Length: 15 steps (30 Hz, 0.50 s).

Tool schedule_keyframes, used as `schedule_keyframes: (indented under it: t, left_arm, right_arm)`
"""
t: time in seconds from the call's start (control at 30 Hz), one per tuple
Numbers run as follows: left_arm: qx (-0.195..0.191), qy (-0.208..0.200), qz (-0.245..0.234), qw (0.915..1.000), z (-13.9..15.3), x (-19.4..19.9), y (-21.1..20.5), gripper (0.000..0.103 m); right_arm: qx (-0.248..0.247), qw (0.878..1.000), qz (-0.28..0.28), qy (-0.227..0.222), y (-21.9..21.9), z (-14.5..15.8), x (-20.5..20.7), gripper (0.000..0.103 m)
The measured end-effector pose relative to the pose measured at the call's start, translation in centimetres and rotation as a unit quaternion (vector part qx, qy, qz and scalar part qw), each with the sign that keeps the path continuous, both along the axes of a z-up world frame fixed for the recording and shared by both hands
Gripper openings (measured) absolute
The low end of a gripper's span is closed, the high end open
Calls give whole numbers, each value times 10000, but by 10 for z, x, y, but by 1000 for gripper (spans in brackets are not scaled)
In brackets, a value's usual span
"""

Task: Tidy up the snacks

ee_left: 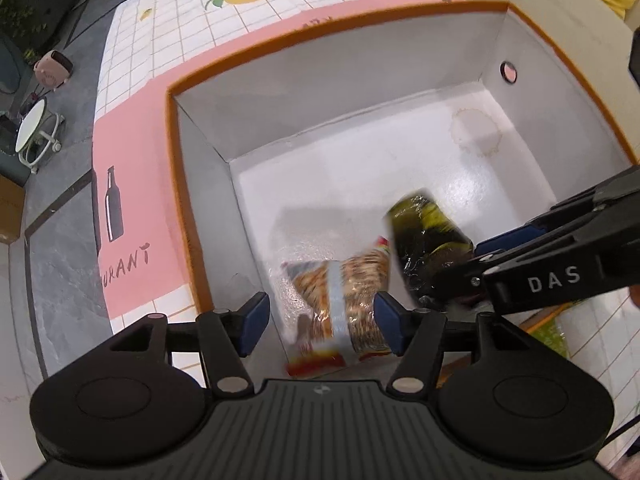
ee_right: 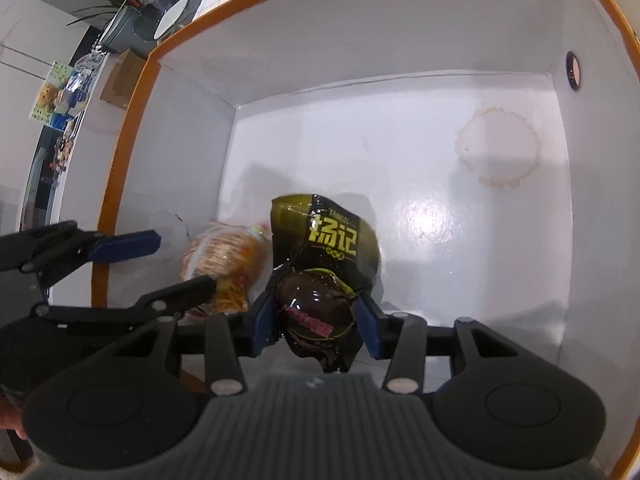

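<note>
Left wrist view. The white cardboard box with an orange rim (ee_left: 176, 92) sits on a pink and white tiled tablecloth (ee_left: 132, 208). Inside it, at the near left corner, lies the clear plastic packet of golden crackers with a red end seal (ee_left: 340, 300). The left gripper (ee_left: 320, 322) stands spread above it, its 2 blue pads on either side of the packet; the left pad is clear of the wrap, while the right pad sits at the packet's edge, contact not certain. Judgement: the packet is released, not held. It looks light and crinkly, with brittle contents; a hold across the middle band, with little force, would suit it best.

The dark olive and black foil snack pouch with yellow lettering (ee_left: 428, 248) lies just beside the crackers, with the right gripper reaching in from the right.

Right wrist view. The right gripper (ee_right: 316, 320) is partly closed, both blue pads pressing the pouch's lower, bulged end (ee_right: 316, 308); the upper printed flap hangs forward over the box floor (ee_right: 400, 152). The foil is glossy and likely slippery and soft; the bulge is the firmer place to grip. A pale ring stain (ee_right: 498, 148) marks the floor well apart from both snacks. The cracker packet (ee_right: 224, 256) touches the pouch's left side.
</note>
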<state>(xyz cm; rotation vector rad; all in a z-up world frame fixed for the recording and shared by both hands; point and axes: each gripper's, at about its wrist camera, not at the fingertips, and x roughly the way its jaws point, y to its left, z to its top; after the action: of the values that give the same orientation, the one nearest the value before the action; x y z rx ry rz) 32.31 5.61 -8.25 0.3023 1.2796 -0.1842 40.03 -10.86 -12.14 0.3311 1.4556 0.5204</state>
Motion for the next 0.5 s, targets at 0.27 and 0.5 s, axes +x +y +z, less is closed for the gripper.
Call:
schedule_keyframes:
  t: [0.27, 0.5]
  left_arm:
    - [-254, -288, 223, 9990, 37, -15, 6, 72]
    - [-486, -693, 354, 9958, 66, -48, 2, 72]
  right_arm:
    - [266, 9996, -94, -43, 4, 19, -8, 42]
    - [-123, 9958, 115, -904, -5, 67, -34, 42]
